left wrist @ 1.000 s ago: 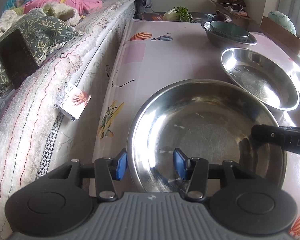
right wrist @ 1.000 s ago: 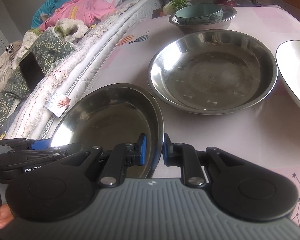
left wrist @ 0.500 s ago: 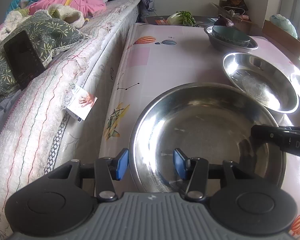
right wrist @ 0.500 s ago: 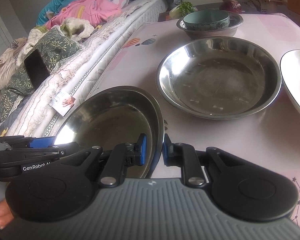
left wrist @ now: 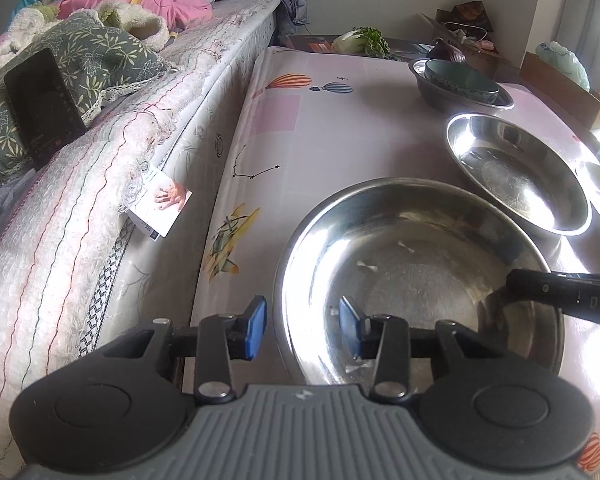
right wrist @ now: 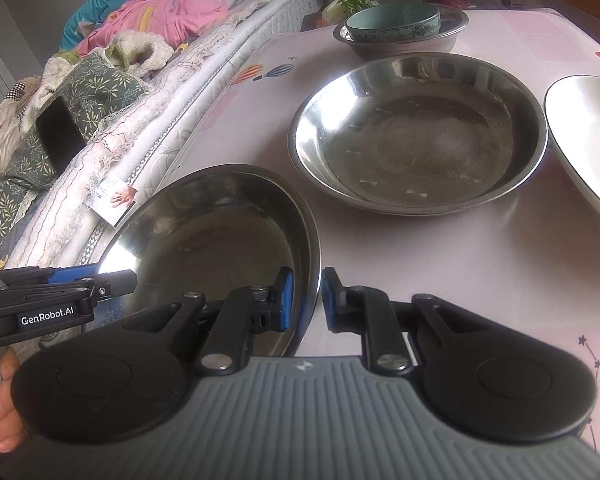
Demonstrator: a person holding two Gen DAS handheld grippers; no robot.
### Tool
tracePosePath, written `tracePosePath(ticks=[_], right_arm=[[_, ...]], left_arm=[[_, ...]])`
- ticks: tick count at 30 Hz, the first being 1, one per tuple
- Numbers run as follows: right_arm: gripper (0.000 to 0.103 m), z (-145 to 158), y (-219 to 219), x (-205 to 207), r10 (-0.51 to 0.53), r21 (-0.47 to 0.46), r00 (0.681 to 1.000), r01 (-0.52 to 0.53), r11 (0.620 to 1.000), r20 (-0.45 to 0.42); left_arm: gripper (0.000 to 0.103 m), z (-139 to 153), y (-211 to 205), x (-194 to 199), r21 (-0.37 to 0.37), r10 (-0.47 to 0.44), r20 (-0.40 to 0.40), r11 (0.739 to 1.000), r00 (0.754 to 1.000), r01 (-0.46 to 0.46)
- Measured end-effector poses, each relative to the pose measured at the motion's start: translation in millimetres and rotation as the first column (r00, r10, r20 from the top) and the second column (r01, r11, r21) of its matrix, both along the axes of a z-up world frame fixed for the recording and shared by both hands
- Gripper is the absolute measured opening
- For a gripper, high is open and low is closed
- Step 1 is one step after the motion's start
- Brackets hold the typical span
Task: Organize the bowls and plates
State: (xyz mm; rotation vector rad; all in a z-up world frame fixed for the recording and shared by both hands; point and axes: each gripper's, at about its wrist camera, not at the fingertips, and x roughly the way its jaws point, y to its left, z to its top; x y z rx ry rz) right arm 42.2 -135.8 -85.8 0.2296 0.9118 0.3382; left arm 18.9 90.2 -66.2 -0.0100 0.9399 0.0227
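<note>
**Still two grips on one steel dish**

Seen from the left wrist, the left gripper [left wrist: 303,326] has its blue pads spread with the near rim of the steel dish [left wrist: 416,276] passing between them; the left pad sits outside the rim, the right pad inside, and neither clearly touches metal. Beyond the fingertips and to the right lie a second steel dish [left wrist: 516,176] and, farther on, a teal bowl [left wrist: 460,78] nested in a steel basin [left wrist: 464,100].

From the right wrist, the right gripper [right wrist: 305,300] straddles the opposite rim of the same dish [right wrist: 208,236], pads narrowly apart; whether they actually pinch it I cannot tell. Ahead of the fingers sits the second dish [right wrist: 418,136], with a white plate [right wrist: 588,140] off to the right, on the pink tablecloth [right wrist: 440,256].

Risk, as I judge it: the rim is thin and slick (polished steel), so if only one side bites, the dish could pivot, slip and clatter, or slide toward the table edge by the mattress [right wrist: 148,120].
</note>
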Motion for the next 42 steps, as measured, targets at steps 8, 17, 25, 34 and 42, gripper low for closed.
tracePosePath(ticks=[8, 17, 25, 34, 42], right_arm=[[0.015, -2, 0, 1, -0.013, 0.005, 1.0, 0.013, 1.0, -0.001], [0.014, 0, 7, -2, 0.005, -0.027, 1.0, -0.004, 1.0, 0.024], [0.014, 8, 9, -5, 0.021, -0.039, 0.998, -0.018, 0.999, 0.062], [0.014, 16, 8, -6, 0.021, -0.026, 0.996, -0.018, 0.999, 0.085], [0.015, 30, -6, -5, -0.013, -0.008, 0.992, 0.014, 1.0, 0.122]], left_arm=[[0.018, -7, 17, 3, -0.101, 0.03, -0.013, 0.994, 0.999, -0.031], [0.016, -6, 19, 0, -0.119, 0.047, -0.001, 0.992, 0.999, -0.047], [0.016, -1, 21, -3, -0.109, 0.062, 0.008, 0.992, 0.998, -0.061], [0.016, 14, 20, -6, -0.098, 0.068, 0.048, 0.993, 0.997, -0.063], [0.016, 28, 6, 6, -0.08, 0.033, 0.076, 0.996, 0.997, -0.027]])
